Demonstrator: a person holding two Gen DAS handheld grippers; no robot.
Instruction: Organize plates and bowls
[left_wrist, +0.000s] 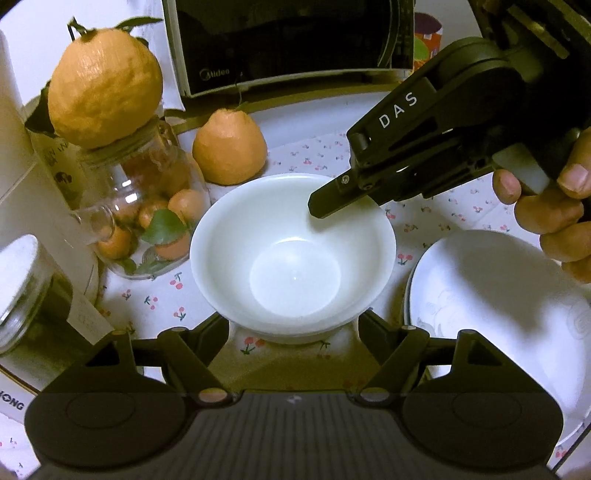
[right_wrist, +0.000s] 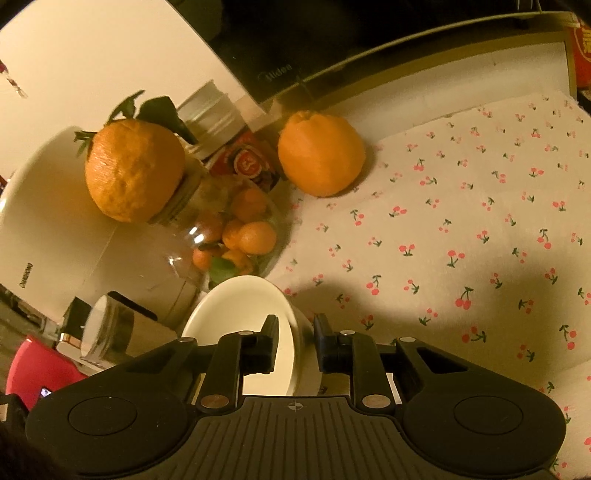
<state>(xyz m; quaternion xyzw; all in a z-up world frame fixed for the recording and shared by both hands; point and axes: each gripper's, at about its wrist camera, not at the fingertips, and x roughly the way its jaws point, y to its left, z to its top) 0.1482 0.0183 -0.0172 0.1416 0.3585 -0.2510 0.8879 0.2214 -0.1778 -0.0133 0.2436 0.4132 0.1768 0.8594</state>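
Observation:
A white bowl (left_wrist: 291, 258) stands on the cherry-print cloth (left_wrist: 443, 206) in the middle of the left wrist view. My left gripper (left_wrist: 293, 321) has its jaws wide apart on either side of the bowl's lower part; the fingertips are hidden under its flare, so contact cannot be told. My right gripper (left_wrist: 332, 199) reaches in from the upper right, held by a hand (left_wrist: 546, 214). In the right wrist view, that gripper (right_wrist: 295, 332) is shut on the rim of the bowl (right_wrist: 240, 306), one finger inside and one outside. A stack of white plates (left_wrist: 498, 295) lies to the right of the bowl.
A glass jar (left_wrist: 140, 206) of small oranges stands left of the bowl with a big orange (left_wrist: 105, 85) on its lid. Another orange (left_wrist: 229, 147) sits behind the bowl. A microwave (left_wrist: 288, 44) lines the back, and a white appliance (left_wrist: 22, 166) the left.

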